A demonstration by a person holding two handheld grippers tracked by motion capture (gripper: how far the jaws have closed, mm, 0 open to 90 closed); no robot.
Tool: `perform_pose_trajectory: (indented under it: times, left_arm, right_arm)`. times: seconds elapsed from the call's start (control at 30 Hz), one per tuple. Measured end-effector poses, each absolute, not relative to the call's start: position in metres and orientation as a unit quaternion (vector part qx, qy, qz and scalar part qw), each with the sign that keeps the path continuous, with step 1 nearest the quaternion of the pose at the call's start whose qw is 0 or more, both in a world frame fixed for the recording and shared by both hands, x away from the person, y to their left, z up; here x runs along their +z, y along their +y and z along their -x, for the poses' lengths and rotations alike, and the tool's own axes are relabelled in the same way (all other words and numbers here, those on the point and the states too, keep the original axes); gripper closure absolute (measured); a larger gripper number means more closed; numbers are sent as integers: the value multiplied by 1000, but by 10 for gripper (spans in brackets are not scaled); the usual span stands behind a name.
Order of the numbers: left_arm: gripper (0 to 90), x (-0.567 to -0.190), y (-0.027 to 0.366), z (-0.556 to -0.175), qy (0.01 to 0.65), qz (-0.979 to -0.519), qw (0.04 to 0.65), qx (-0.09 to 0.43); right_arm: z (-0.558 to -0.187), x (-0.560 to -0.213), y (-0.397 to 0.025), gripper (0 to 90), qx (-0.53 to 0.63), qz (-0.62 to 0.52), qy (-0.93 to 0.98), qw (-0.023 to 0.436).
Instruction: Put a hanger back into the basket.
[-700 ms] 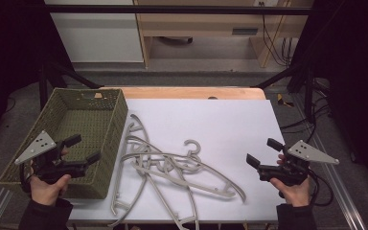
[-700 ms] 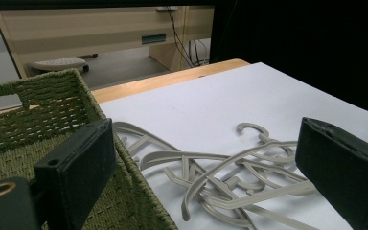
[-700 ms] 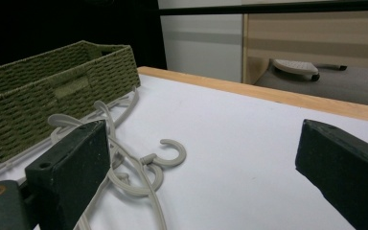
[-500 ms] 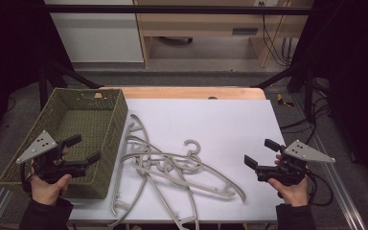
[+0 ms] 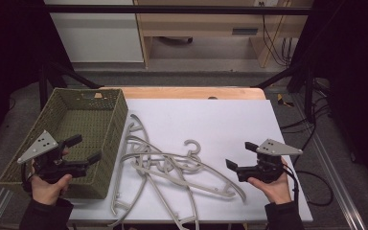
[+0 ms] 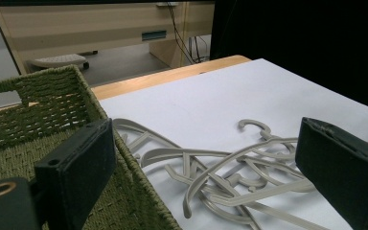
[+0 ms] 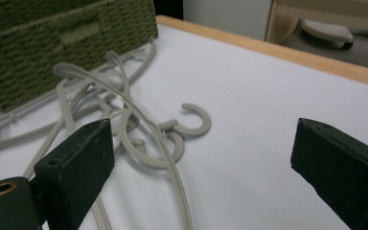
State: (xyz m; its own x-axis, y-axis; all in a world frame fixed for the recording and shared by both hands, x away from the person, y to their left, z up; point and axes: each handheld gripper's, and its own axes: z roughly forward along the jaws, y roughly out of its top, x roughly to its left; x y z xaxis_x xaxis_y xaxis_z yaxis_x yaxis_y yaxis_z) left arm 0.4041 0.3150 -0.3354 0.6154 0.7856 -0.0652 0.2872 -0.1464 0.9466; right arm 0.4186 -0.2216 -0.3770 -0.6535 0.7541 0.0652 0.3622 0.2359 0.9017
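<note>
A tangled pile of several grey plastic hangers (image 5: 172, 165) lies on the white tabletop (image 5: 220, 120), just right of a green woven basket (image 5: 91, 103). My left gripper (image 5: 85, 148) is open, held over the basket's near right corner and pointing toward the hangers. In the left gripper view the basket wall (image 6: 38, 110) sits behind the left jaw and the hangers (image 6: 230, 163) lie between the jaws. My right gripper (image 5: 240, 155) is open with nothing in it, just right of the pile. In the right gripper view a hanger hook (image 7: 196, 122) and the basket (image 7: 52, 38) lie ahead.
The basket's inside looks bare. A wooden strip (image 5: 187, 92) runs along the table's far edge. Beyond it stand a white cabinet (image 5: 96, 33) and a wooden desk (image 5: 211, 24). Cables (image 5: 311, 129) trail on the floor at the right.
My right gripper has shifted a little to the left, closer to the hanger pile. The left gripper has hardly moved, and the hangers and basket lie as before.
</note>
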Motion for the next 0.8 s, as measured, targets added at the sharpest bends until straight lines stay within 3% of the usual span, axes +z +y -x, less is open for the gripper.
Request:
perform_pose_trajectory:
  times: [0.8]
  left_arm:
    - [66,-337,312,-406,369,-728,530,230]
  right_arm:
    - [-466,-439,-170,279,360,-334,864,115]
